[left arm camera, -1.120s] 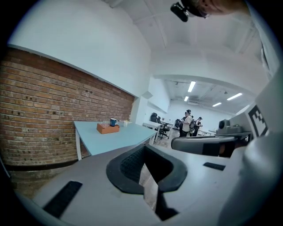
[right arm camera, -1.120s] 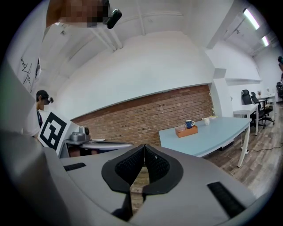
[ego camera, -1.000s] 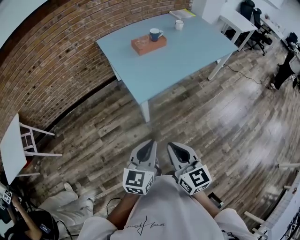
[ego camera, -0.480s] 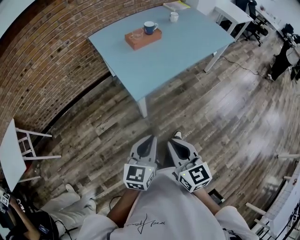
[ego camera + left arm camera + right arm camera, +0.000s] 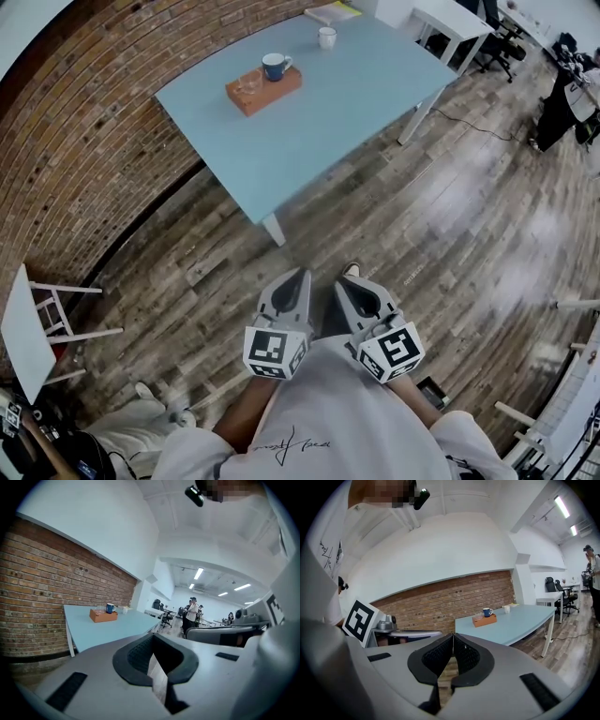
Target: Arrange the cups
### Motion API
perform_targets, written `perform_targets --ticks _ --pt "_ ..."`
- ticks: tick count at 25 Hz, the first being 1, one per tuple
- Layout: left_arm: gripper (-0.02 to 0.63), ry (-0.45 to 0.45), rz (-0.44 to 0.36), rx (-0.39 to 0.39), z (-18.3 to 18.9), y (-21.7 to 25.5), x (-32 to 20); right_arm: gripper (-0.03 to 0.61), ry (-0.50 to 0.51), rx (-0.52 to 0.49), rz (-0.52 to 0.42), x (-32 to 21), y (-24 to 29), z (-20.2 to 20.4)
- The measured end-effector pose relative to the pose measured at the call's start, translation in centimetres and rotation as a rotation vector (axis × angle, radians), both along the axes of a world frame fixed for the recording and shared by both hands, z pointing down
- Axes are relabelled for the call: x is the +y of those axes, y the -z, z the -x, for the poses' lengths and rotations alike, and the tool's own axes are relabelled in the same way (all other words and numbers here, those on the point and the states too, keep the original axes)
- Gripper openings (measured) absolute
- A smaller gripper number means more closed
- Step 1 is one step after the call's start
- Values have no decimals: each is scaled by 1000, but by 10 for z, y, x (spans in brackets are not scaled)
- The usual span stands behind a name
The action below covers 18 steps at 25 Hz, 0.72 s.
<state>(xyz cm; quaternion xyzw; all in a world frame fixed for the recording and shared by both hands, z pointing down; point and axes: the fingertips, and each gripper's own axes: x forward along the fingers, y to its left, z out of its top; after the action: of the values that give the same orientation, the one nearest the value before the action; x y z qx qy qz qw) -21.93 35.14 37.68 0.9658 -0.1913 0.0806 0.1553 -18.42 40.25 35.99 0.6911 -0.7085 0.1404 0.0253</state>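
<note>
Touching, empty: left gripper (image 5: 153,641), right gripper (image 5: 453,641) fingers; white side table (image 5: 21,328) only head view.

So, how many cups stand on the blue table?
3: a blue mug and a clear glass on the brown box, and a white cup behind them on the table. None seems hidden.

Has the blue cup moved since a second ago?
No. The blue cup still stands on the right end of the orange box, as before.

Empty tongs (image 5: 153,639), pressed together, face a distant table (image 5: 117,626) with a blue cup (image 5: 110,607).
</note>
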Motion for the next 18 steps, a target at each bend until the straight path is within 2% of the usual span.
perform_targets --ticks 12,18 --pt "6 38 20 -5 -96 1 -38 21 42 -30 22 -36 -2 -95" --pt "6 70 -6 3 -144 8 -68 21 91 -55 17 -57 -5 -144"
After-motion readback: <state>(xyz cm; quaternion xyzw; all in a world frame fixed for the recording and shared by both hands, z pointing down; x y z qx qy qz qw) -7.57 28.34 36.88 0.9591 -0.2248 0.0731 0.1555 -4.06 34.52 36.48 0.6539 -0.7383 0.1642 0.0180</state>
